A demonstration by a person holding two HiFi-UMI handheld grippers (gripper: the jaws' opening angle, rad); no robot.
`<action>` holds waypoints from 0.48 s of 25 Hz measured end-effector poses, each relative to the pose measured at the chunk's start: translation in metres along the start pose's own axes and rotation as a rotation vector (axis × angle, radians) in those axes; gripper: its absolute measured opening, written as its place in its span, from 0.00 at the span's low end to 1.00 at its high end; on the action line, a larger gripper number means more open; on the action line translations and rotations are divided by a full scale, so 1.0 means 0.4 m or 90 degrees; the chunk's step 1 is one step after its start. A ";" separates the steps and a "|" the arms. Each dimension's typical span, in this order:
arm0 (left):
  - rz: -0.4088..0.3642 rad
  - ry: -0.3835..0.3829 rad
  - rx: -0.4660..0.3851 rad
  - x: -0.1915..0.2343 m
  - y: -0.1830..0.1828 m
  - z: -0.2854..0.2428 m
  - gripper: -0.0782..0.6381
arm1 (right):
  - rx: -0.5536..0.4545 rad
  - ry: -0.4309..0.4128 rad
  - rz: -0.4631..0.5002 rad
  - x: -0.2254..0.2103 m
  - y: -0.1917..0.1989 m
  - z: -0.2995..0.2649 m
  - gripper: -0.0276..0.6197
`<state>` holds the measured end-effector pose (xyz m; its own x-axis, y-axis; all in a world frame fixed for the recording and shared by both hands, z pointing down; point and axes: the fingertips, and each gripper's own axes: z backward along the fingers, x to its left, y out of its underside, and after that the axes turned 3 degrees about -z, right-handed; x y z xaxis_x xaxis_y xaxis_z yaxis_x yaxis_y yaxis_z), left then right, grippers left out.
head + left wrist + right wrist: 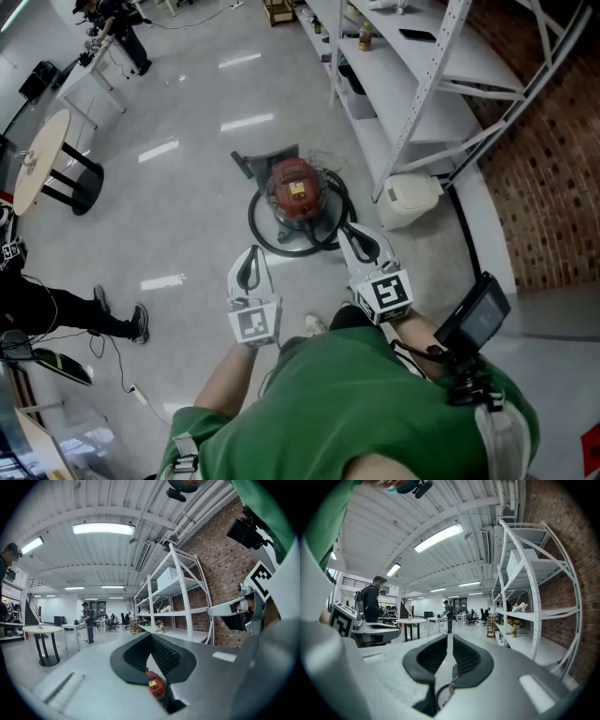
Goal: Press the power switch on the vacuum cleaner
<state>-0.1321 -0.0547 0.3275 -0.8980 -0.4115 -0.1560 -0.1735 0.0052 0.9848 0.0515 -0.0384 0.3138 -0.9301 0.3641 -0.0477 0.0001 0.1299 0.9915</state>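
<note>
Vacuum cleaner [296, 190], red, domed and ringed by black hose, stands on the floor [187, 122] ahead. The right gripper [344, 230] is nearer than the left gripper [251, 251]. Both pairs of fingers are closed and empty.

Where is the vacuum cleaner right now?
Head view: the vacuum cleaner sits on the floor, left of the shelf rack, just ahead of the right gripper.

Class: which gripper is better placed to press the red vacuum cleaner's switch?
Probably the left gripper: its view frames the round red vacuum cleaner between its jaws; the right gripper sees mostly black hose.
</note>
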 end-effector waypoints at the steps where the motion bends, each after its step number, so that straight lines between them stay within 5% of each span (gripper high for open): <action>1: 0.000 -0.001 0.000 -0.003 0.002 0.003 0.12 | 0.001 -0.001 -0.004 -0.001 0.004 0.005 0.10; 12: 0.007 -0.023 -0.006 -0.031 -0.037 0.026 0.12 | -0.001 -0.015 -0.010 -0.014 -0.017 0.042 0.10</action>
<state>-0.1225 -0.0400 0.3142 -0.9140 -0.3782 -0.1470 -0.1593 0.0014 0.9872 0.0628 -0.0259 0.3055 -0.9210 0.3839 -0.0654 -0.0142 0.1346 0.9908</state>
